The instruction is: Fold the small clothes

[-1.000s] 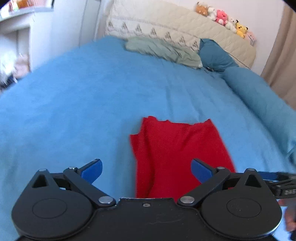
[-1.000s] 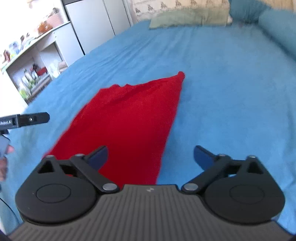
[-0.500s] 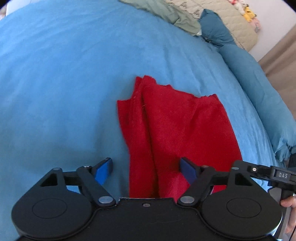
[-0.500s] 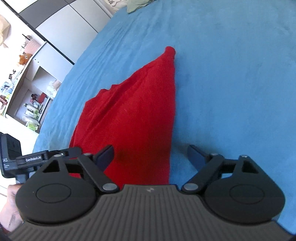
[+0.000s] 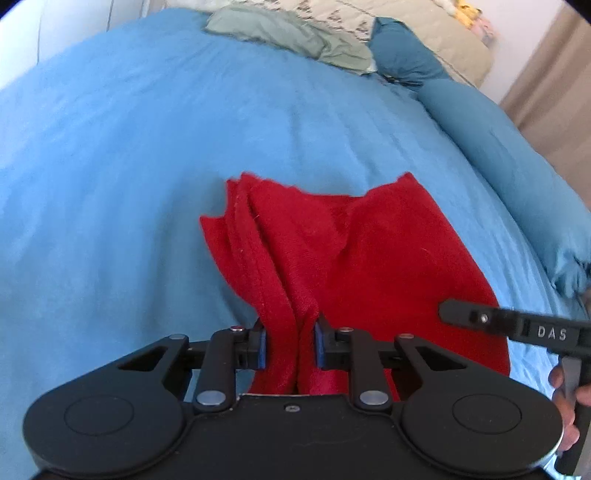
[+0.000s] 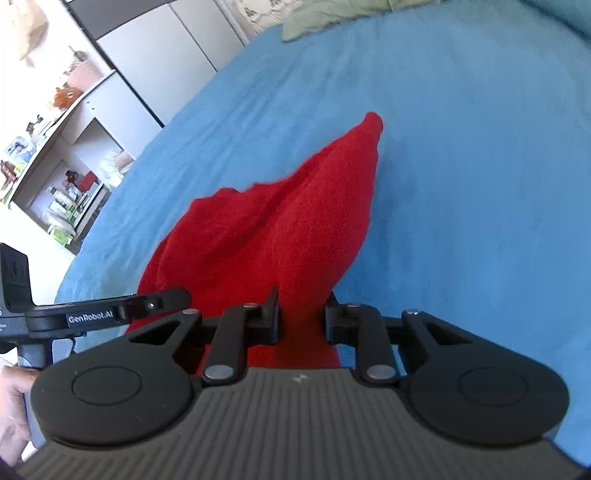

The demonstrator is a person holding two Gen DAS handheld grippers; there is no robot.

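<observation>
Half a second back, both spread; now left tool (image 5: pixel 289 345) and right tool (image 6: pixel 301 319) pinching the near edge of the red cloth (image 5: pixel 351 258), spread ahead on the bed (image 5: pixel 129 166). Probably ready to lift and fold forward.

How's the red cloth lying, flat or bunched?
Bunched. The red cloth gathers into ridges where the left gripper and right gripper pinch its near edge.

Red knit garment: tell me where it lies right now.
The red knit garment lies on the blue bedspread, its near edge pinched by the left gripper and the right gripper; the green cloth sits far beyond.
</observation>
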